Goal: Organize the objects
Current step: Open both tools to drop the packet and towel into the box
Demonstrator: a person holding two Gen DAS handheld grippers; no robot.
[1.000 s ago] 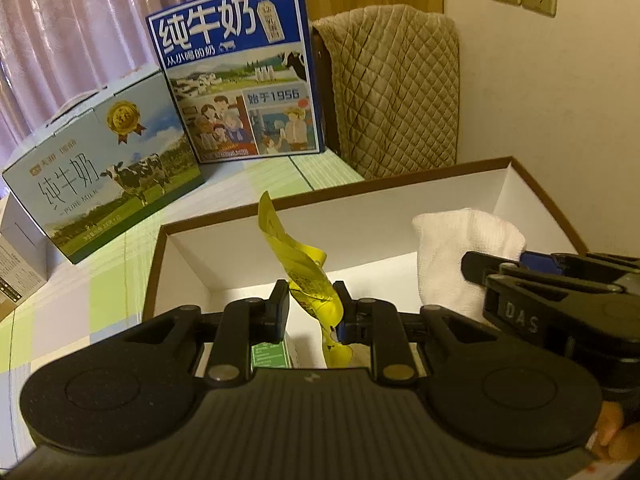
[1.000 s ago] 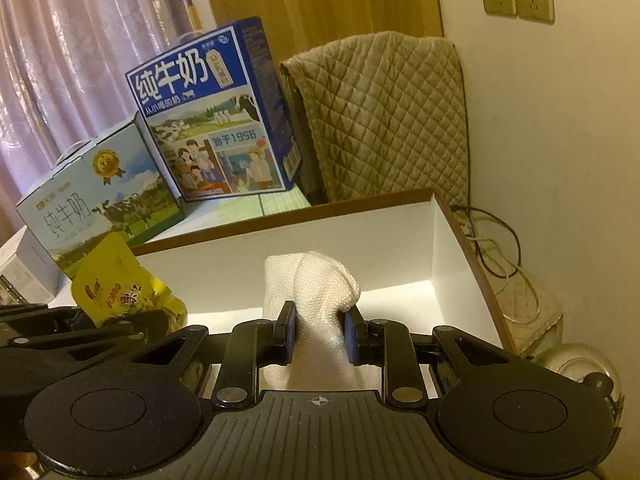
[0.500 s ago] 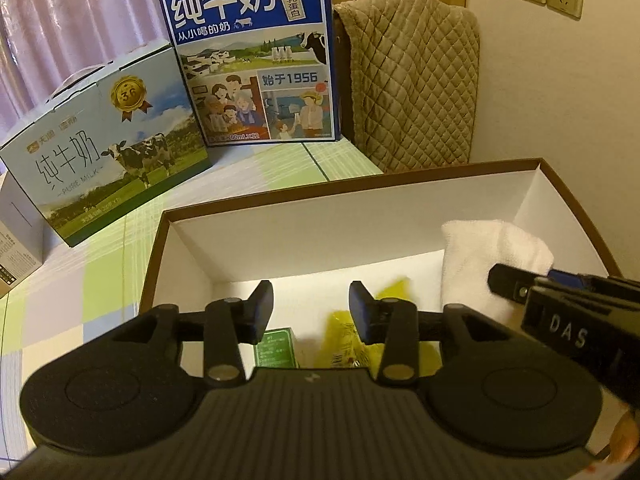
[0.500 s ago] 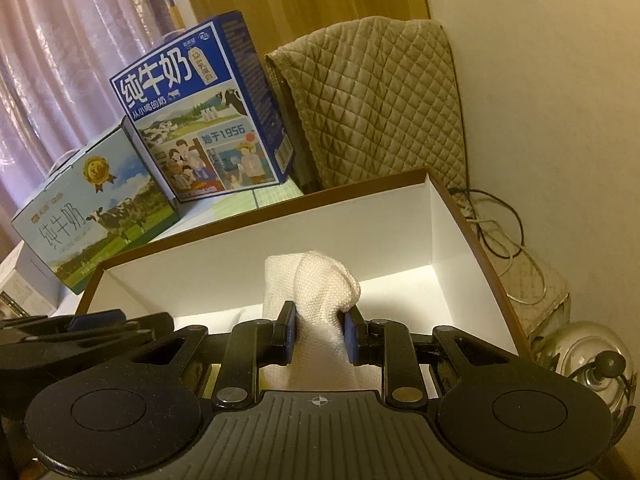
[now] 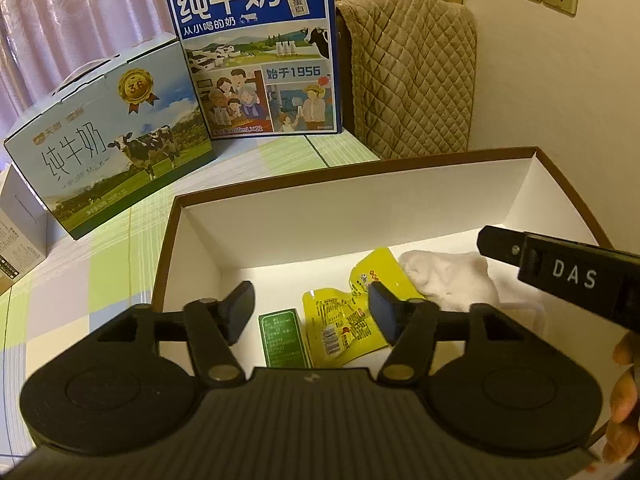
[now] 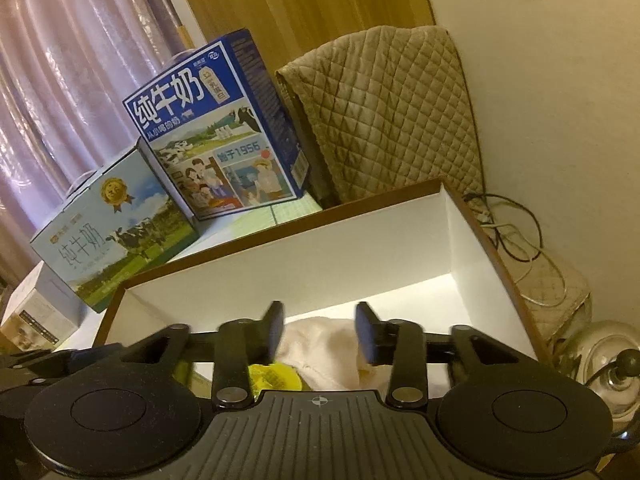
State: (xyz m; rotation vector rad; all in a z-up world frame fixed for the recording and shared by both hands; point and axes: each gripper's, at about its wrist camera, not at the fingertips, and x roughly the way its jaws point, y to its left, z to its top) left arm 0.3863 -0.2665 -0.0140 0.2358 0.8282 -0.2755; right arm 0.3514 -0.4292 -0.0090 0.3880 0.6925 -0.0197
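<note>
Both grippers, left gripper (image 5: 312, 310) and right gripper (image 6: 320, 330), hang spread and empty above the white box (image 5: 360, 208); yellow pouch (image 5: 348, 316) and white cloth (image 5: 448, 280) lie inside, so fetching another item likely comes next

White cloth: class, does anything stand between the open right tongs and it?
Nothing visible does. The white cloth lies on the floor of the box, directly below the open right tongs, overlapping the yellow packet.
</note>
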